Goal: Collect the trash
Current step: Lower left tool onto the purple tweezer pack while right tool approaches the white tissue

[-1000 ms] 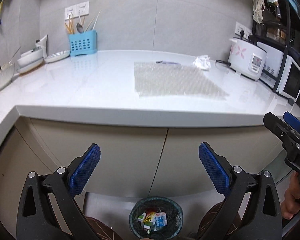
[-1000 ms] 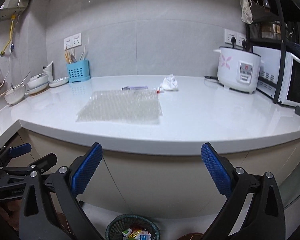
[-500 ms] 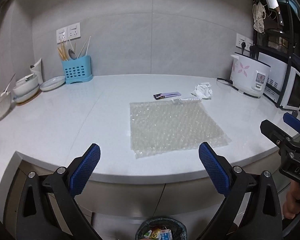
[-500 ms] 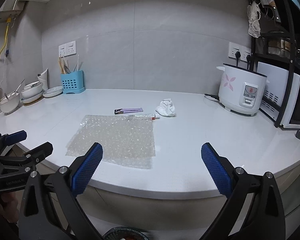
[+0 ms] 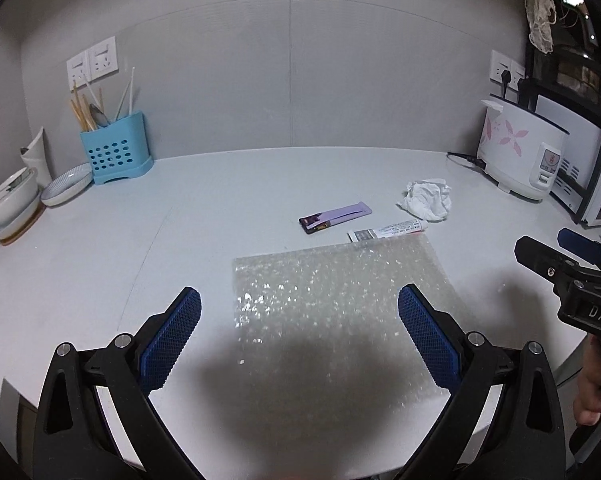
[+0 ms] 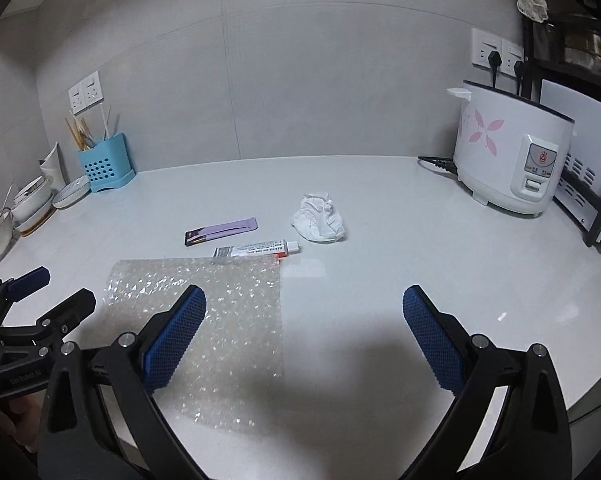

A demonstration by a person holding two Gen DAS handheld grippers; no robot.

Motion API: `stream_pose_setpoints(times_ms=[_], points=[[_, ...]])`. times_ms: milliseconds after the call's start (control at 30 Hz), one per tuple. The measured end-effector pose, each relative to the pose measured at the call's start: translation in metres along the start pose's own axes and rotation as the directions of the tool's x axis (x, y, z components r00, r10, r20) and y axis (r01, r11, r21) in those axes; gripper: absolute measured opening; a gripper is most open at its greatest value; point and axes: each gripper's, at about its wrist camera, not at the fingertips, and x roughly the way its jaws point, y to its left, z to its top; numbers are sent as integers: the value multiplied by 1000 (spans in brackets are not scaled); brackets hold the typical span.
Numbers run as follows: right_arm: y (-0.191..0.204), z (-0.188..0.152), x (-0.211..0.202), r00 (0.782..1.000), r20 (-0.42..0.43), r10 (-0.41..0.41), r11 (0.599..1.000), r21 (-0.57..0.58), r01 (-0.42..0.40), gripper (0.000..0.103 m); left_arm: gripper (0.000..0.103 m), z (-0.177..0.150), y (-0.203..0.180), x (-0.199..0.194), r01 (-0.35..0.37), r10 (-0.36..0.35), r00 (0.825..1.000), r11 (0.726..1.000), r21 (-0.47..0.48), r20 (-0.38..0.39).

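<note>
Above the near edge of the white kitchen countertop (image 5: pixel 204 200) I have both grippers hanging side by side, and neither holds anything. My left gripper (image 5: pixel 299 314) has its blue-padded jaws spread wide, with the clear square sheet of bubble wrap (image 5: pixel 340 304) lying flat on the counter beneath and between them. My right gripper (image 6: pixel 303 316) is spread just as wide; its left pad sits over the right part of that same sheet (image 6: pixel 204 320), and its right pad is over bare counter.

Beyond the far edge of the bubble wrap lies a small white tube with red print (image 6: pixel 260 248), touching or just overlapping the sheet's far edge; I cannot tell which. Just behind the tube is a flat lilac and dark sachet wrapper (image 6: pixel 222 230). To the right of those, near but apart, sits a crumpled white paper tissue (image 6: pixel 319 224).

At the right end of the counter stands a white rice cooker with pink flower print (image 6: pixel 508 152), plugged into the wall, with a white microwave (image 5: pixel 580 168) beside it under a black rack. At the back left corner is a light blue perforated utensil holder (image 5: pixel 114 152) holding chopsticks, and next to it a shallow patterned plate (image 5: pixel 66 188) and stacked white bowls (image 5: pixel 14 200).
</note>
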Motion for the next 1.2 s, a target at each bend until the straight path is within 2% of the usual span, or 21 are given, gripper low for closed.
stream_pose_setpoints(times_ms=[233,367,500,567,633,700,733,767,800,867,933,1067,1200], points=[[-3,39,61,998,-58,-17,1000,-27,16,95,97,46,-2,69,36,-34,997,999,28,-73],[-5,62,102,994,-107,-11,999,-40,7,95,97,75,-4,117,86,-81,987,996,30,-139],[-12,86,150,987,-163,-14,999,-50,6,95,97,99,-10,162,101,-86,977,992,70,-195],[-20,94,172,981,-195,5,1000,-17,-8,94,97,105,-14,184,119,-98,968,990,81,-233],[-29,96,186,982,-185,31,999,28,-26,94,97,105,-15,200,136,-115,963,988,73,-243],[-36,92,198,979,-186,78,996,58,-68,91,95,100,-14,214,123,-100,960,990,75,-263],[-39,90,204,969,-244,50,997,68,-35,81,93,97,-16,219,101,-68,955,990,100,-290],[-39,92,204,967,-250,49,997,71,-32,77,91,98,-19,218,87,-48,956,989,123,-288],[-39,93,199,973,-218,75,996,69,-61,78,92,98,-18,213,94,-59,961,988,119,-269],[-36,92,194,976,-208,63,998,42,-56,78,92,101,-18,209,97,-66,963,989,109,-260],[-33,91,193,974,-217,71,997,27,-67,78,93,100,-21,209,71,-35,968,988,135,-250],[-24,83,194,967,-252,29,999,-22,-35,78,93,94,-24,216,33,12,963,986,162,-270],[-23,80,200,960,-282,4,999,-34,-15,78,93,91,-24,225,36,9,956,989,146,-294]])
